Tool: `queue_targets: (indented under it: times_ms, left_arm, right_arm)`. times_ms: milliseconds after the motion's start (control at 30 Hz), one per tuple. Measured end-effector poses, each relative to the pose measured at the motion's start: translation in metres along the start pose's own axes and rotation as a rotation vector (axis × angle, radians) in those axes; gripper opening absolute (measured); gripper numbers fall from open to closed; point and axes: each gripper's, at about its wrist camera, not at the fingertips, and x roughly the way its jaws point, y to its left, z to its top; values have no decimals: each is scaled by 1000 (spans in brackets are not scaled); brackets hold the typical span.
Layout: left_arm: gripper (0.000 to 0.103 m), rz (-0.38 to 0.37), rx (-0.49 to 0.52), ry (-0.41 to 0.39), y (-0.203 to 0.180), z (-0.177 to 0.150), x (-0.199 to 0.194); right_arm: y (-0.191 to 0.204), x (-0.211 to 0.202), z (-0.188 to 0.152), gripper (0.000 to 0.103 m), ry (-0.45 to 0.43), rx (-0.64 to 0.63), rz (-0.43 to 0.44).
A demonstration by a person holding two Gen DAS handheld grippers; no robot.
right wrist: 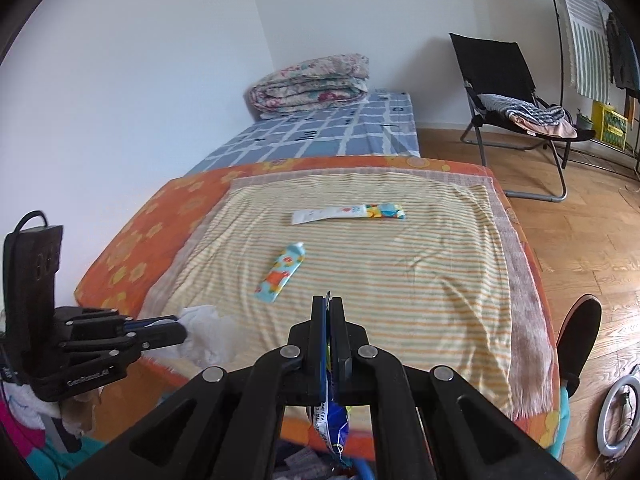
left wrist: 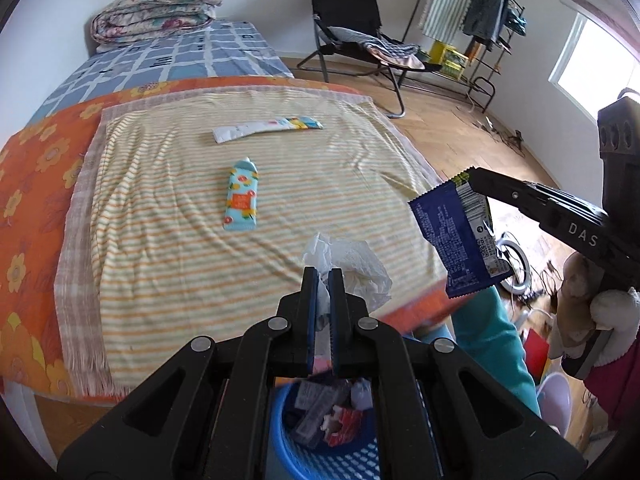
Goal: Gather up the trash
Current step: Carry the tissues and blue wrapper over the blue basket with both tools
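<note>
My left gripper point(left wrist: 324, 276) is shut on a crumpled white tissue point(left wrist: 352, 268), held above the near edge of the bed; it also shows in the right wrist view point(right wrist: 180, 330) with the tissue point(right wrist: 208, 336). My right gripper point(right wrist: 332, 304) is shut on a blue snack wrapper point(right wrist: 334, 424), which hangs below the jaws; in the left wrist view the wrapper point(left wrist: 456, 240) hangs from the gripper point(left wrist: 474, 178). A blue basket point(left wrist: 320, 432) with trash sits below. A small blue floral tube point(left wrist: 241, 196) and a long white packet point(left wrist: 268, 128) lie on the striped towel point(left wrist: 200, 240).
The bed has an orange floral sheet point(left wrist: 28, 200), a blue checked cover and a folded quilt point(left wrist: 156, 10) at the far end. A black folding chair point(right wrist: 516, 112) and a clothes rack point(left wrist: 472, 20) stand on the wooden floor. A ring light point(right wrist: 618, 416) lies on the floor.
</note>
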Motion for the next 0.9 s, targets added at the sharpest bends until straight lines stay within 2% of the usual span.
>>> queue_targets:
  times_ms: [267, 500, 900]
  left_arm:
    - [3, -25, 48, 59, -21, -43, -12]
    - [3, -28, 71, 127, -30, -76, -6]
    - [3, -38, 111, 215, -43, -107, 12]
  right_arm:
    - [19, -30, -37, 0, 11, -22, 49]
    - [28, -45, -68, 0, 38, -48, 60]
    - [45, -40, -127, 0, 133, -70, 76]
